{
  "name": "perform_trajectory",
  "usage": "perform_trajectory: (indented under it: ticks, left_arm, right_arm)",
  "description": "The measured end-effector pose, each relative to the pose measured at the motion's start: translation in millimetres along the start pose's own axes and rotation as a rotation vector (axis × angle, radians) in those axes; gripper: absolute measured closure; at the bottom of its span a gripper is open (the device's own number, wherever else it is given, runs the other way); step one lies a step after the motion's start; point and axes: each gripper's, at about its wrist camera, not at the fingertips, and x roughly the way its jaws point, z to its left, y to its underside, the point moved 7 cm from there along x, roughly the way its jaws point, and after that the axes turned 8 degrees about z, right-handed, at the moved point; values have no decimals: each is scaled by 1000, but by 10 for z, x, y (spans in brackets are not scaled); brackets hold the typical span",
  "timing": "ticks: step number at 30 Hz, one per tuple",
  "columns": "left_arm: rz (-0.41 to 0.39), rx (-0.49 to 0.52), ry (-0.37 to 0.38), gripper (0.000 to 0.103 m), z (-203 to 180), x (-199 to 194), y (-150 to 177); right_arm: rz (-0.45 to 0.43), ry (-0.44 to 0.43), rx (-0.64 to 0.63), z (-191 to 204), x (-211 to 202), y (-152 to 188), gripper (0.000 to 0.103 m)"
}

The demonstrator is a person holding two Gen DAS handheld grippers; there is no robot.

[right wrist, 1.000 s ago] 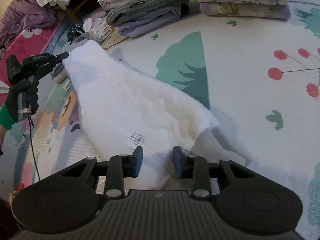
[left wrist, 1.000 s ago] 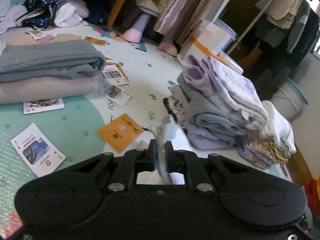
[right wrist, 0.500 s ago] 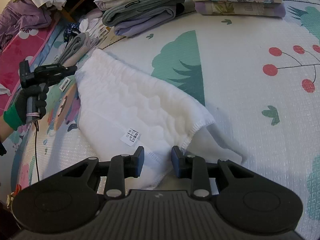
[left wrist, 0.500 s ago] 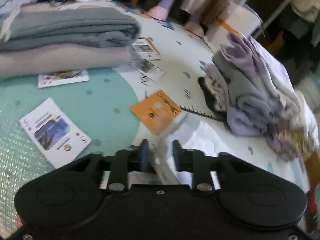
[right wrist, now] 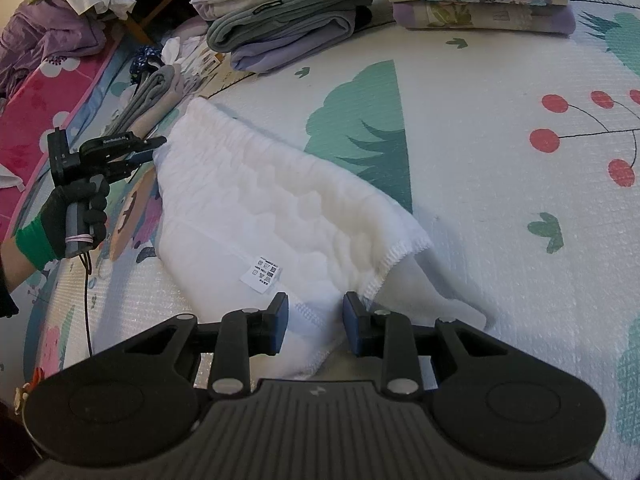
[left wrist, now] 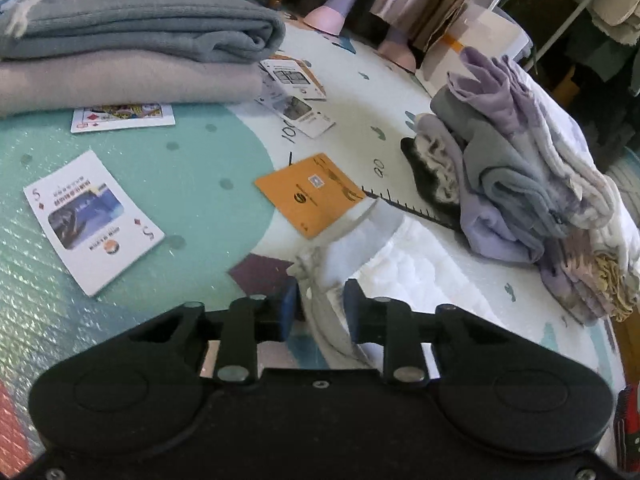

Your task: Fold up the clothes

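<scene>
A white quilted garment (right wrist: 280, 200) lies folded on the play mat, with a care label (right wrist: 262, 273) near its front edge. My right gripper (right wrist: 315, 322) is open over the near hem, nothing held. My left gripper (left wrist: 320, 306) is open too, its jaws on either side of the garment's corner (left wrist: 340, 256), which lies loose on the mat. The left gripper also shows in the right wrist view (right wrist: 152, 148), at the garment's far left corner.
Folded grey blankets (left wrist: 132, 56) lie back left. A stack of folded lilac and grey clothes (left wrist: 520, 184) stands right; it also shows far in the right wrist view (right wrist: 288, 20), beside a pastel stack (right wrist: 476, 0). Cards (left wrist: 90, 220) and an orange card (left wrist: 312, 194) litter the mat.
My left gripper opened and let go of the garment's corner, which dropped onto the mat. The garment now lies flatter. My right gripper stayed open over the near hem.
</scene>
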Motion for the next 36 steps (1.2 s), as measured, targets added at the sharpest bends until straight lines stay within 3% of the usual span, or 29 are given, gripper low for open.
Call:
perform_trajectory:
  ticks: [5, 12, 15, 17, 21, 25, 28, 32, 34, 36]
  left_arm:
    - [8, -68, 60, 98, 21, -66, -27]
    - [-81, -19, 134, 99, -276, -525, -69]
    - [-46, 7, 111, 98, -273, -436, -87]
    - [-1, 5, 42, 96, -137, -278, -86]
    - [34, 6, -48, 75, 71, -195, -97]
    - [25, 104, -91, 75, 15, -267, -196]
    - [16, 265, -25, 75, -318, -433, -131]
    - [69, 439, 94, 75, -793, -530, 244]
    - [109, 502, 153, 75, -997, -519, 482]
    - [144, 547, 184, 75, -1134, -473, 680]
  right_arm:
    - [-1, 0, -3, 1, 4, 3, 71]
    - [-2, -1, -3, 8, 4, 6, 71]
    - [-2, -3, -2, 6, 4, 8, 71]
    - [-2, -3, -2, 6, 5, 9, 71]
    - [2, -1, -4, 4, -2, 9, 71]
    - [-21, -4, -5, -4, -82, 1, 70]
    - [-109, 8, -5, -18, -306, -23, 63]
    - [-216, 52, 176, -345, -615, 63, 52]
    - [-216, 65, 251, -506, -629, 150, 49]
    - [-191, 16, 320, -567, -556, 226, 49]
